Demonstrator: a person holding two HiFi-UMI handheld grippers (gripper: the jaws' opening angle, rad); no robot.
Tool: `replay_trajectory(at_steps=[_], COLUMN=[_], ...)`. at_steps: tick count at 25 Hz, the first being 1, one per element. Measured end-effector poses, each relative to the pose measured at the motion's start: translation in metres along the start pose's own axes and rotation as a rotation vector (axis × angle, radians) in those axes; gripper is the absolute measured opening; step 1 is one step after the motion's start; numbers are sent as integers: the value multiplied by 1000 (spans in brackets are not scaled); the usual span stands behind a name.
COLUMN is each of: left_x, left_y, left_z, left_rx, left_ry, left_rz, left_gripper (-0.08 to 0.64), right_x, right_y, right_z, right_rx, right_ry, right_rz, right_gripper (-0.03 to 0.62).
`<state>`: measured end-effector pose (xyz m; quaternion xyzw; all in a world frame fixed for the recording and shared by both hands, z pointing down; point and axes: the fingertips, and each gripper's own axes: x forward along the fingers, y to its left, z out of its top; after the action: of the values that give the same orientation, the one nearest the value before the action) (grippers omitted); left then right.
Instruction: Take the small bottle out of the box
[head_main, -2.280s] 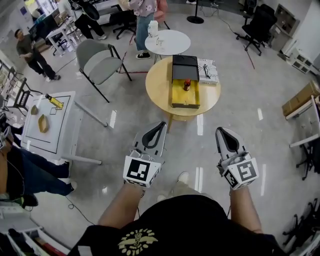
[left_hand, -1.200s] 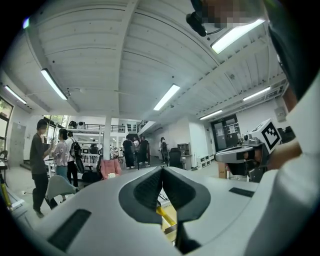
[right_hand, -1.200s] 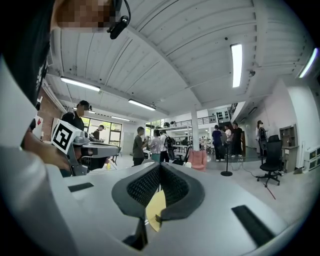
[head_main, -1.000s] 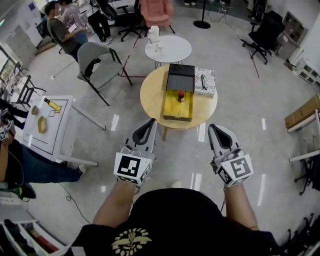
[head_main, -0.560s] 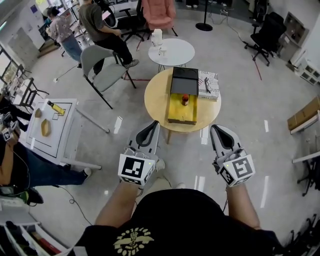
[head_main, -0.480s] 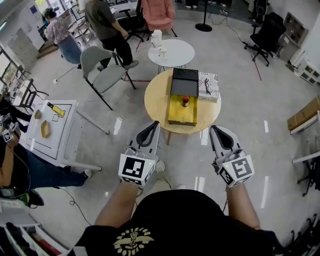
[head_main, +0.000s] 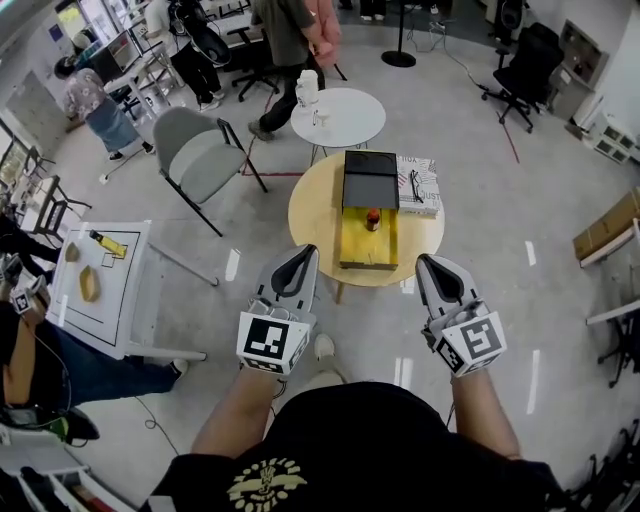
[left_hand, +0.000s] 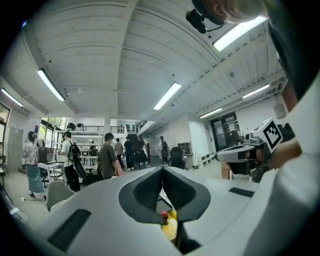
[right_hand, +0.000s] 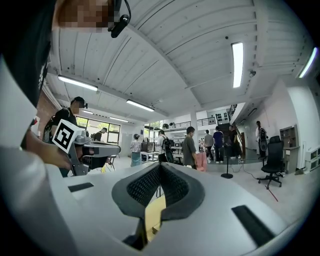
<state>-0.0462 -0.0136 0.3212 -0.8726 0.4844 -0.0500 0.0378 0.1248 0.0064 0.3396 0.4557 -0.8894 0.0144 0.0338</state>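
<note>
Am stepping closer to round table (head_main: 310, 215) than a second ago. Left gripper (head_main: 300, 251) and right gripper (head_main: 432, 262) staying closed, empty. Red-capped small bottle (head_main: 372, 217) standing upright in yellow box (head_main: 367, 245) on table.

The left hand-held gripper (left_hand: 161, 172) held its jaws together, empty. Just below their tips, the small bottle (left_hand: 164, 218) showed against the yellow box (left_hand: 171, 229).

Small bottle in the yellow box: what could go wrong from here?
Both the left gripper and right gripper are shut, short of the round table; reaching in unopened could topple the small bottle. It stands upright inside the yellow box, so a jaw may catch a wall and shift it.
</note>
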Motion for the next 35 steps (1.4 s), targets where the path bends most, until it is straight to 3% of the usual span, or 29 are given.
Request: replay_trajectory(at_steps=[22, 35], left_x=[63, 111], left_y=[64, 77], left_z=[-10, -4], left_rx=[-11, -2], left_ry=[18, 8], left_rz=[-35, -131], left_gripper=[15, 15], right_x=[83, 119], right_y=[-26, -46], right_z=[8, 15], right_rx=[-1, -11], right_ry=[18, 21], right_rz=[-18, -65], right_gripper=[15, 15])
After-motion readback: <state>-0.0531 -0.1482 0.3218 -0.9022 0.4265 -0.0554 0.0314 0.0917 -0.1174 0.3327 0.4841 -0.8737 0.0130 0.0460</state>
